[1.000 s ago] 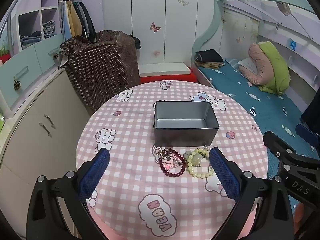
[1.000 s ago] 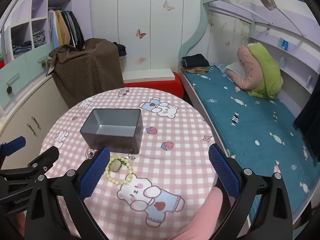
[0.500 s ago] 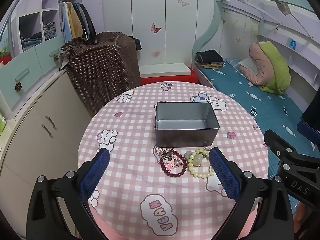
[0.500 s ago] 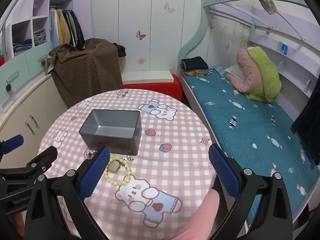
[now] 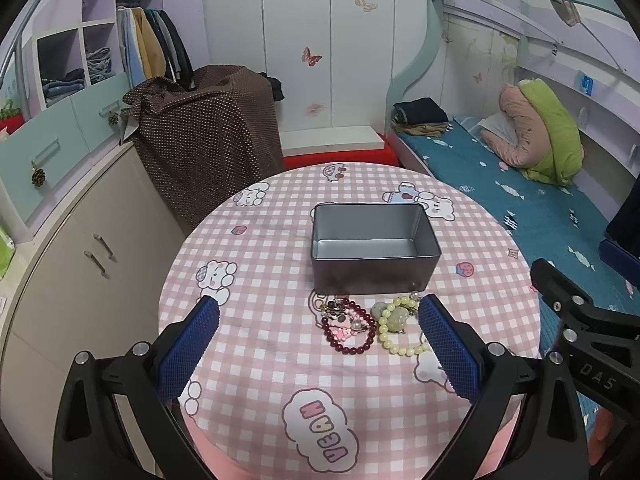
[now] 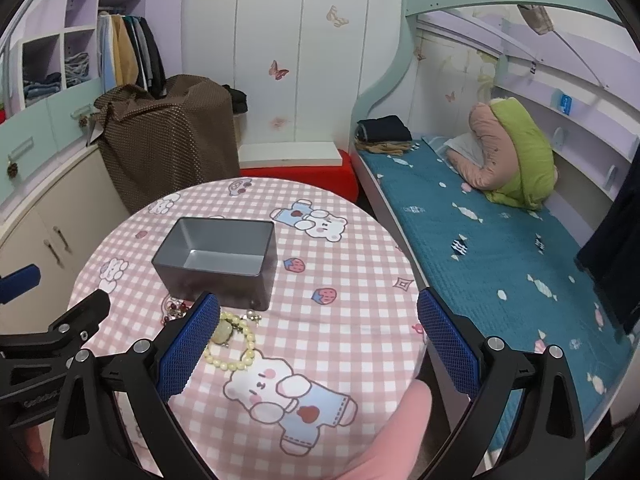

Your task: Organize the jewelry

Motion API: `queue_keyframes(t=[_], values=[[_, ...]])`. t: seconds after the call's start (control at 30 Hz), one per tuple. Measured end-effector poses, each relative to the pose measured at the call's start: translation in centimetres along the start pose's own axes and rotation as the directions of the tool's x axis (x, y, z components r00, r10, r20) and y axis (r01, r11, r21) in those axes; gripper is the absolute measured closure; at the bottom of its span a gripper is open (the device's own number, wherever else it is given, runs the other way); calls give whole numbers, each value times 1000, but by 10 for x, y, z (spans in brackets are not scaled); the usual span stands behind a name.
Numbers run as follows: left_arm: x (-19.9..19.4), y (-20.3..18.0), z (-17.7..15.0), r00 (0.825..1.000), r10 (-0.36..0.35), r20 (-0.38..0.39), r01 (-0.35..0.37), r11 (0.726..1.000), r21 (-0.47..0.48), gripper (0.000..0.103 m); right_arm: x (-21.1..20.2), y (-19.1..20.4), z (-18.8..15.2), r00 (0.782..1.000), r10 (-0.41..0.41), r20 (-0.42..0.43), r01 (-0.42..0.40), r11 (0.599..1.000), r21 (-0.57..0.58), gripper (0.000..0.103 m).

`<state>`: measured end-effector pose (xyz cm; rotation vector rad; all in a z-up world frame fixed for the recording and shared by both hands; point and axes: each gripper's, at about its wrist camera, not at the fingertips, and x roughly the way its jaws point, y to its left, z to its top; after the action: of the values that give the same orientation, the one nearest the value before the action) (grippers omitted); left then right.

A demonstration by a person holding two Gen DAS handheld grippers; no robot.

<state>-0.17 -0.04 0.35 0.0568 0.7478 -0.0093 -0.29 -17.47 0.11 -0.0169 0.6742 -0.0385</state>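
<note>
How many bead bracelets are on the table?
2 clear ones: a dark red round-bead bracelet and a pale yellow-green bead bracelet to its right, both in front of the grey metal tin. The small tangled pieces beside them may hide more.

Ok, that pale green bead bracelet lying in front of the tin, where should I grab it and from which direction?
Probably from above, on the near arc of the bead bracelet. It lies flat on the table, and that stretch is a single clear strand, while the far side bunches around a stone beside the red bracelet and close to the tin. The open left gripper faces it.
</note>
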Motion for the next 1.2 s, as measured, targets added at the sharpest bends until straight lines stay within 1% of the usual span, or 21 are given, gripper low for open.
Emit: queue_keyframes(t=[0.1,0.17,0.47,0.7,0.93,1.2], values=[[0,-3,0,1000,-12,1,12,1000,9,7,2,0,1,1000,-1,-5,1,1000,1,7],[0,-5,0,1000,-4,2,4,1000,14,7,3,1,1,1000,-8,-8,8,1000,-4,7],[1,-6,0,1000,-13,0,13,1000,9,7,5,1,0,1000,0,-9,0,1000,-2,7],[1,-5,0,1000,-6,4,6,1000,5,7,7,-2,-1,999,32,-17,-32,999,25,7],[2,-3,-1,1000,-5,0,5,1000,-3,7,8,-3,-2,999,42,-20,-41,999,33,7],[2,-4,-2,1000,-7,1,7,1000,-4,7,6,-3,-2,999,43,-3,-43,999,30,7]])
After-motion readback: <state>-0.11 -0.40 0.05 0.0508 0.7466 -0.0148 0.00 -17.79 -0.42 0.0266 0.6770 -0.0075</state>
